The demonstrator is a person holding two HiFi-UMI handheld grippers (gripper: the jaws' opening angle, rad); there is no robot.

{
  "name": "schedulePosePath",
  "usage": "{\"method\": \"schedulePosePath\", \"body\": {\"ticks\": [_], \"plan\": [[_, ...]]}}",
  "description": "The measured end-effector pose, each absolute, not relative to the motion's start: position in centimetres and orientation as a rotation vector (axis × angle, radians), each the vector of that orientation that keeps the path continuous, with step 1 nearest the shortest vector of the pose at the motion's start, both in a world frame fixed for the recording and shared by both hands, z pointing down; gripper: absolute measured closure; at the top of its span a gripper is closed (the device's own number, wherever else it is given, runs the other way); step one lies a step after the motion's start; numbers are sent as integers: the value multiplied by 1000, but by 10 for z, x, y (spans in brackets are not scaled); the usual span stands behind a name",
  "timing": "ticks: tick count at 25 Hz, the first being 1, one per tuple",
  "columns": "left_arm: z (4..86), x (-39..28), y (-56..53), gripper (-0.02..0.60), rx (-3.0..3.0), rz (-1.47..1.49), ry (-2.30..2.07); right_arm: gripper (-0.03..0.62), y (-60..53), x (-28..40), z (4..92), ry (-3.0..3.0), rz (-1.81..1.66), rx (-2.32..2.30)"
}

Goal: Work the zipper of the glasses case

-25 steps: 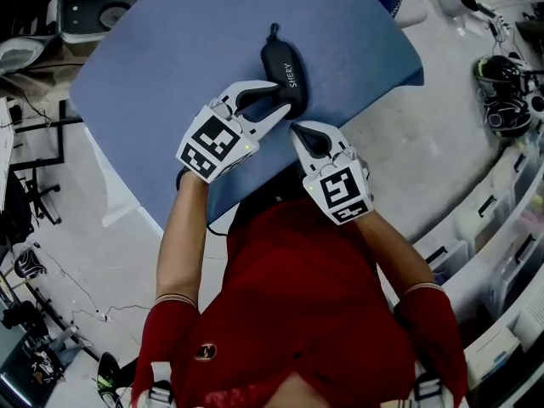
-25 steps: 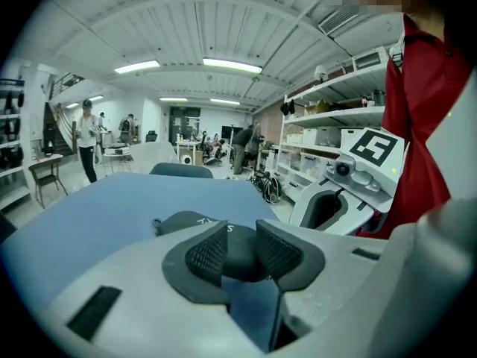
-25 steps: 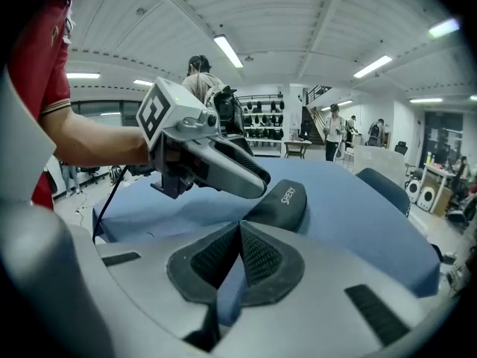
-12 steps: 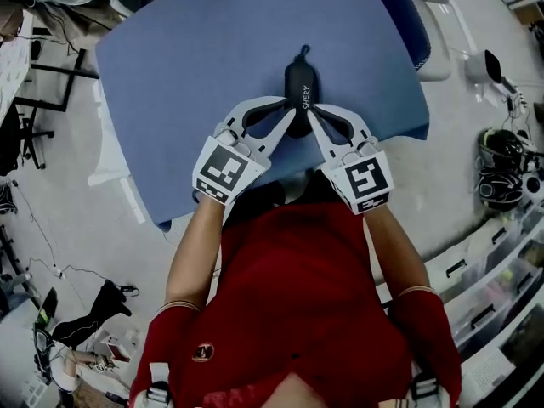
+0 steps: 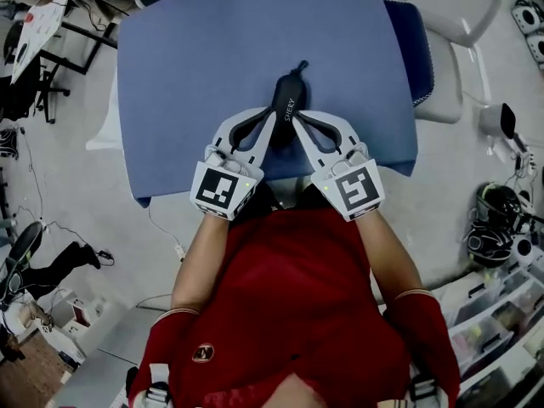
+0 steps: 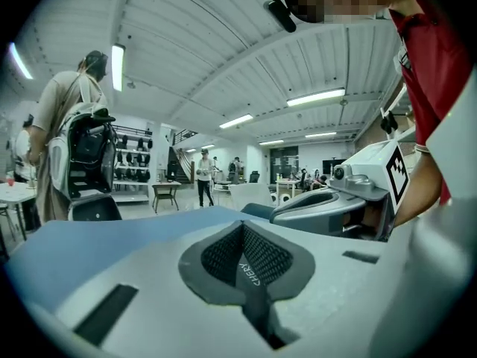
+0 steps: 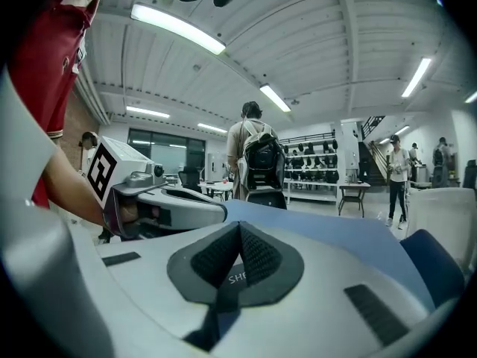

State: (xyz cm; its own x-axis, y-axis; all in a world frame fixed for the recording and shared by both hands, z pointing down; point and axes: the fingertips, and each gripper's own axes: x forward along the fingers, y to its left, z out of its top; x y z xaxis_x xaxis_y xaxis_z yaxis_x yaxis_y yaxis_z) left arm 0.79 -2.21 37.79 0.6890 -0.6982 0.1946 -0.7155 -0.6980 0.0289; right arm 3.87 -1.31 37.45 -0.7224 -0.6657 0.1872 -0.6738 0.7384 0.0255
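The black glasses case point(image 5: 287, 99) lies on the blue table point(image 5: 195, 66), its white lettering up and a small pull tab at its far end. Both grippers meet at its near end. My left gripper point(image 5: 274, 124) is shut, its tips against the case's left side. My right gripper point(image 5: 297, 124) is shut too, tips against the right side. In the left gripper view the dark pads point(image 6: 223, 256) meet, and the lettered case point(image 6: 250, 271) shows in the slot behind them. The right gripper view shows the case point(image 7: 237, 277) the same way. Whether either pinches anything thin is hidden.
The table's near edge runs just under the grippers. A white chair point(image 5: 455, 32) and a dark blue seat point(image 5: 406, 49) stand to the right. Helmets point(image 5: 497, 219) and cables lie on the floor. A person with a backpack point(image 6: 74, 155) stands beyond the table.
The left gripper's jaws, wide open around the case's near end a second ago, have closed. The right gripper moved in from the right to the case. The head view has shifted.
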Motion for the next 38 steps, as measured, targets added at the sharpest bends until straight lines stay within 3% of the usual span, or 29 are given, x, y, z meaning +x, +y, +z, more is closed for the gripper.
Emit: {"method": "schedulePosePath", "body": {"ticks": [13, 38], "plan": [[339, 26, -9, 574, 2708, 121, -1529, 597, -13, 62, 337, -2919, 43, 975], [316, 25, 4, 574, 2794, -17, -1445, 597, -4, 64, 321, -2856, 9, 1152]]}}
